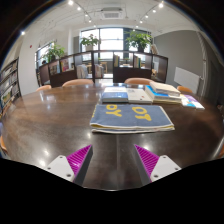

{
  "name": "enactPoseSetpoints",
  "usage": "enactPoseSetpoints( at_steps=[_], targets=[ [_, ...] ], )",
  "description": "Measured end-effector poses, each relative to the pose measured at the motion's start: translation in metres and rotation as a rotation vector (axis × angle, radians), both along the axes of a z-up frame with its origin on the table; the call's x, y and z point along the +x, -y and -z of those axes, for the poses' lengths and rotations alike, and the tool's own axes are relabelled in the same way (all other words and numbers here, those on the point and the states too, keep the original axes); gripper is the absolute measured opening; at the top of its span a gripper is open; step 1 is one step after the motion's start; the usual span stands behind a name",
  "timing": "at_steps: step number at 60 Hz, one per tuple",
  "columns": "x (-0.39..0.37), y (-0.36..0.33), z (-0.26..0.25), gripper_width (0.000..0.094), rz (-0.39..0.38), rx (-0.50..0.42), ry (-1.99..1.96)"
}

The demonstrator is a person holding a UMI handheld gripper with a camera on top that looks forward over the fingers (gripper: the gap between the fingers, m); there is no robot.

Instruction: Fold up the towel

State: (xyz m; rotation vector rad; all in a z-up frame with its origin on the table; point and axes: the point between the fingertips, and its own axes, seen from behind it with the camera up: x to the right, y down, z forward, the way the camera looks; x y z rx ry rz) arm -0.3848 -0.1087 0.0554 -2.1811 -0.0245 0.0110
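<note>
A folded grey towel with yellow lettering (pixel 133 118) lies on the dark wooden table (pixel 50 125), beyond my fingers and slightly to the right. My gripper (pixel 113 160) is open and empty, its two magenta pads (pixel 80 157) held apart above the table's near part. Nothing is between the fingers. The towel lies flat with its near edge some way ahead of the fingertips.
Behind the towel lie more folded cloths or books, one light blue (pixel 114 96) and a stack (pixel 162 94) to its right. Chairs (pixel 78 84) stand along the table's far side. Windows, plants and shelving fill the room beyond.
</note>
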Motion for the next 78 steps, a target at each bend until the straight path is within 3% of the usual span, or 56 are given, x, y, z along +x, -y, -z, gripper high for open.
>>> enactPoseSetpoints(
  at_steps=[14,23,28,34,38,41,42,51,56,62,69,78],
  targets=[
    [-0.071,-0.145,0.018,0.0816,-0.027,-0.004,0.015],
    [-0.079,-0.206,0.044,0.0759,-0.035,-0.028,0.069],
    [-0.074,-0.213,0.065,0.0643,-0.035,-0.081,0.125],
    [-0.060,-0.216,0.065,0.0336,0.041,-0.071,0.105],
    [-0.058,-0.215,0.066,0.0273,0.048,-0.063,0.101],
    [-0.048,-0.217,0.065,0.0105,0.077,-0.066,0.128],
    [-0.046,-0.217,0.066,0.0093,0.074,-0.069,0.146],
    [-0.047,-0.214,0.060,0.0060,0.014,-0.125,0.137],
    [-0.041,-0.216,0.023,0.0060,-0.010,-0.075,0.073],
    [0.015,-0.217,-0.030,0.0060,0.019,-0.003,0.104],
    [0.099,-0.216,-0.058,0.0112,0.040,0.014,0.171],
    [0.182,-0.217,-0.036,0.0184,0.049,-0.022,0.143]
  ],
)
